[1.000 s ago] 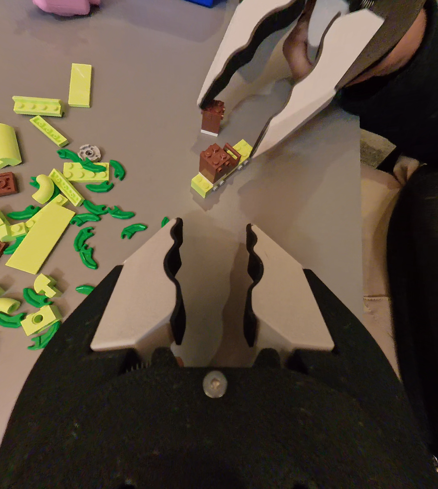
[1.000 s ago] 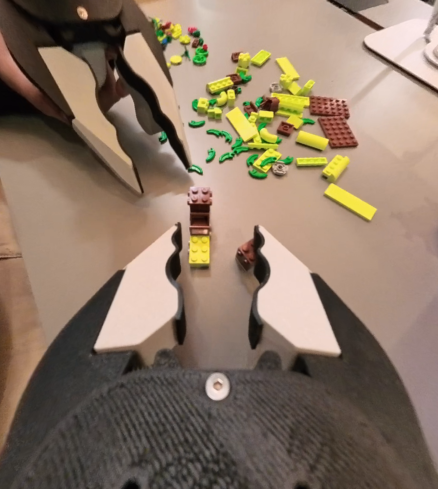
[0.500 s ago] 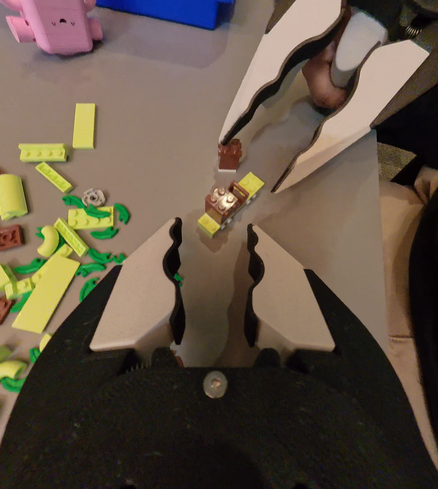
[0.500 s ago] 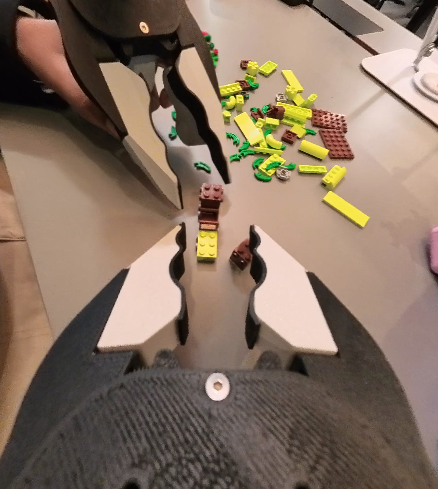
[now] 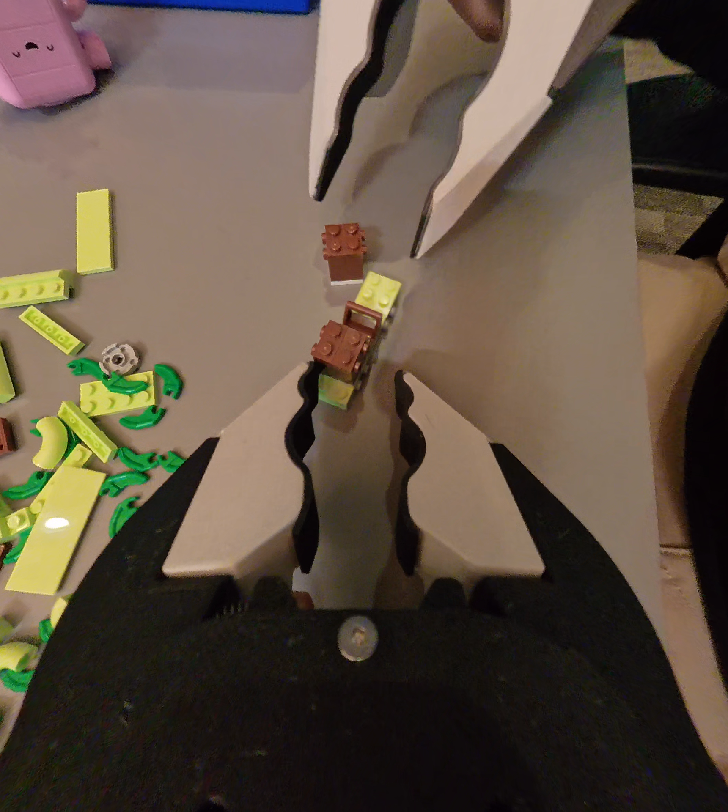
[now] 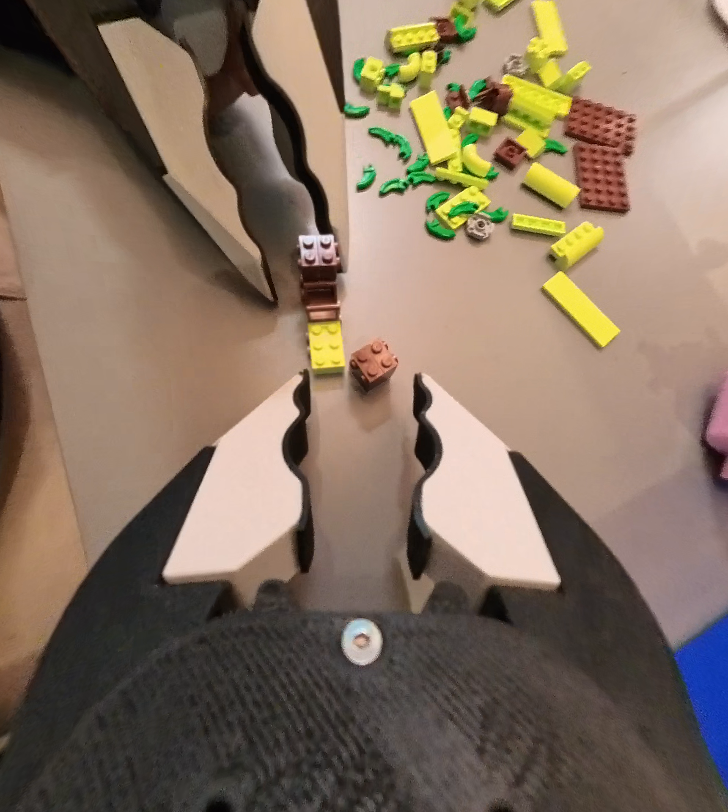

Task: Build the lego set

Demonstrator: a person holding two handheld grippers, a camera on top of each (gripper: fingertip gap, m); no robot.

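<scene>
The left gripper point(image 5: 353, 378) has its jaws apart, tips bracketing the near end of a small lime-and-brown assembly point(image 5: 355, 347) on the grey table point(image 5: 221, 175). A loose brown brick point(image 5: 344, 250) stands at 12 o'clock from it. The right gripper point(image 5: 366, 224), also parted, hangs above. Loose pieces point(image 5: 67, 439) spread at 9 o'clock.

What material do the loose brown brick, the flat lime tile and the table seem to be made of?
Loose brown brick: probably hard moulded plastic, with crisp studs and a slight sheen.
Flat lime tile: likely the same plastic, smooth and glossy; a bright light spot reflects on it.
Table: grey, smooth, matt; laminate or painted board, cannot tell which.
</scene>
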